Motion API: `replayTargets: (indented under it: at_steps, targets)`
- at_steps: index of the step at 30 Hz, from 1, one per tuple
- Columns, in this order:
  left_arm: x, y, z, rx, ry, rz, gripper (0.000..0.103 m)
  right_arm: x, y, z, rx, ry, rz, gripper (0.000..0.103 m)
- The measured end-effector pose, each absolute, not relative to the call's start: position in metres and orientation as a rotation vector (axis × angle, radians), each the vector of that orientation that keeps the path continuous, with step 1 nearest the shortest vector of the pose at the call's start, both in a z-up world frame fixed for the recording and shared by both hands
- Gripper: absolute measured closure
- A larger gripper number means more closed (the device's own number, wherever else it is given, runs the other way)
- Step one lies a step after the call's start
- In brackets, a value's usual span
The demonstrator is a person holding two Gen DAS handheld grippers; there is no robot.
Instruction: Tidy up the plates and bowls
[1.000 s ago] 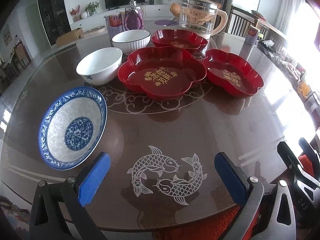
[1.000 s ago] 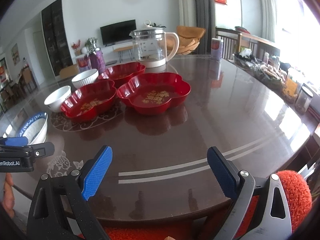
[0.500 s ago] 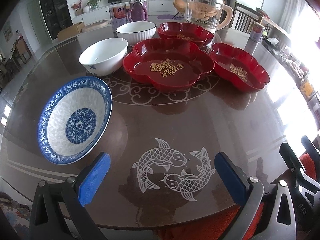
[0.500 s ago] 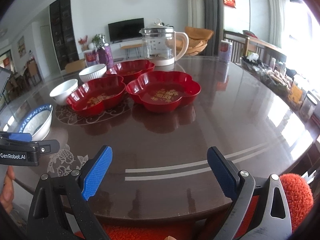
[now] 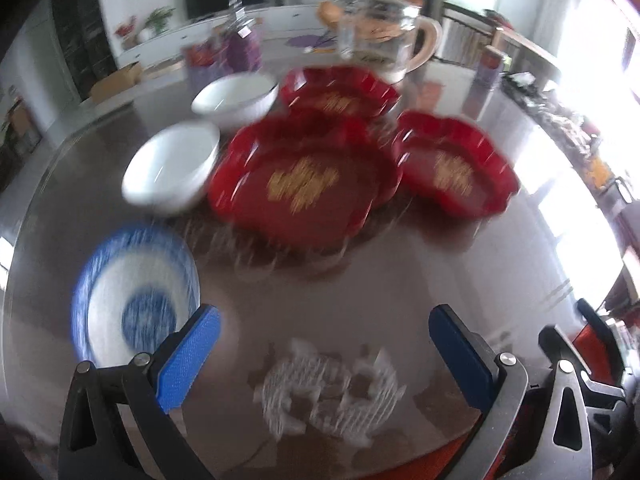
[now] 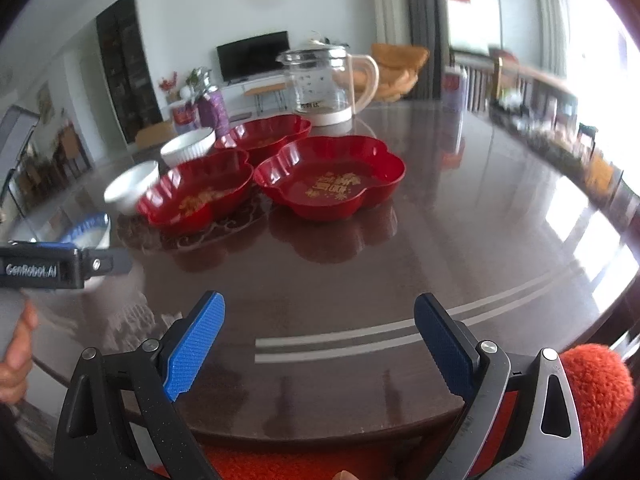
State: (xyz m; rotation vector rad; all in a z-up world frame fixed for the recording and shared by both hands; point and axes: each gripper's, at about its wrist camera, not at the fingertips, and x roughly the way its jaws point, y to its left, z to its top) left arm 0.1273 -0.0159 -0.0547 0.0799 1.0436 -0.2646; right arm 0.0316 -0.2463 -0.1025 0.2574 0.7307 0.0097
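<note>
On a dark round table point(image 5: 380, 280) sit three red flower-shaped plates, the nearest point(image 5: 304, 184) in the middle, one point(image 5: 452, 168) to its right and one point(image 5: 336, 94) behind. Two white bowls point(image 5: 172, 168) point(image 5: 236, 98) stand to their left. A blue-and-white bowl point(image 5: 132, 304) lies near the table's left front, just beyond the left finger of my open left gripper point(image 5: 324, 356). My right gripper point(image 6: 320, 340) is open over the table's front edge, empty; the red plates point(image 6: 332, 180) point(image 6: 196, 196) point(image 6: 264, 132) lie ahead of it. The left view is motion-blurred.
A glass kettle point(image 6: 324, 84) stands behind the plates, with a purple bottle point(image 6: 212, 110) and a can point(image 6: 454, 88) further back. Jars and packets point(image 6: 568, 152) line the table's right side. A hand point(image 6: 16, 344) holds the left gripper's handle. A white fish motif point(image 5: 328, 392) marks the tabletop.
The left gripper has swung and moved forward, blurring its view; the blue-and-white bowl now lies close to its left finger. The right gripper has edged closer to the plates. Both stay open.
</note>
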Motion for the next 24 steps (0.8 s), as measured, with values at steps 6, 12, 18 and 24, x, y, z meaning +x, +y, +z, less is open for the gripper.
replayTargets:
  at_steps: [6,12,18,24]
  targets:
    - [0.214,-0.058,-0.032,0.125,1.022,-0.352,0.0,0.081,-0.314,-0.103,0.453,0.827,0.037,0.005]
    - [0.28,-0.113,-0.066,0.267,1.104,-0.342,0.015,0.134,-0.358,-0.105,0.525,0.94,-0.004,0.005]
    - [0.304,-0.137,-0.092,0.264,1.18,-0.348,0.032,0.174,-0.375,-0.103,0.585,0.97,0.001,0.005]
    - [0.309,-0.149,-0.105,0.308,1.183,-0.319,0.041,0.209,-0.383,-0.109,0.563,1.014,-0.021,0.007]
